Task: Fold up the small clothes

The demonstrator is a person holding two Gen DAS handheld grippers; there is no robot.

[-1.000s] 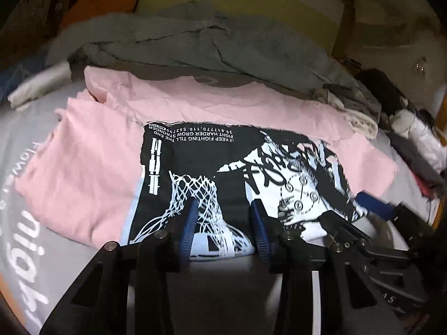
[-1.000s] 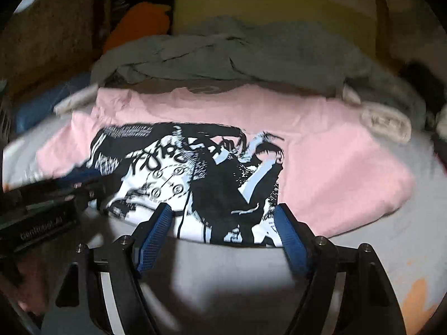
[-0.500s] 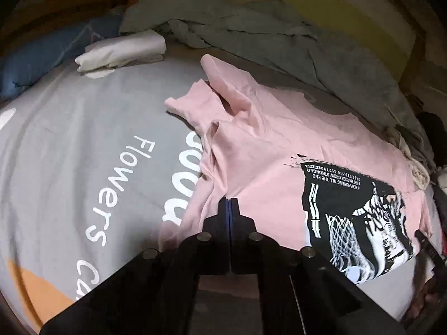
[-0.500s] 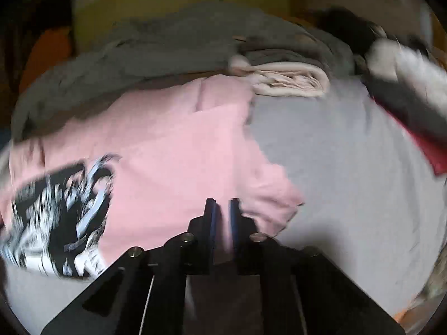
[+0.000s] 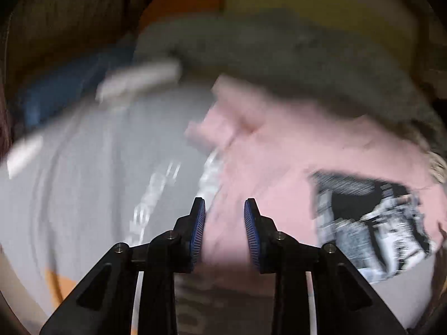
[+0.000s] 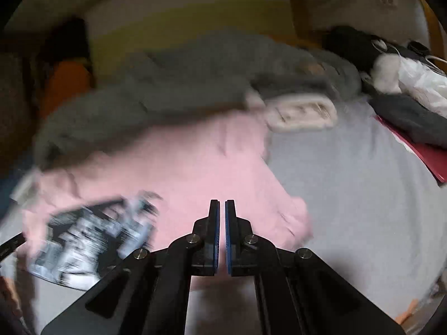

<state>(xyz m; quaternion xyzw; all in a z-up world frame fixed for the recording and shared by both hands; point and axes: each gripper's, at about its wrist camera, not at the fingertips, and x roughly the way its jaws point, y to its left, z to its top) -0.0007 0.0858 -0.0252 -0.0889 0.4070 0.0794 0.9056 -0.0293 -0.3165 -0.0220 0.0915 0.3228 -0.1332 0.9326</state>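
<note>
A grey bedsheet (image 6: 363, 195) fills the lower right. A grey garment (image 6: 181, 83) lies heaped across the middle, a cream folded cloth (image 6: 301, 113) beside it, an orange cushion (image 5: 184, 2) at upper left.

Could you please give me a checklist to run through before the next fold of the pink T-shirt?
1. Right gripper shut on the pink T-shirt: ok, as far as the blur shows.
2. Left gripper holding the shirt: not ok; its fingers have just been opening, and the cloth between them is not pinched.
3. Printed panel facing up: ok.
4. Shirt's far edge free of the grey garment: cannot tell, blurred.
5. Both views sharp enough to aim: not ok.
</note>
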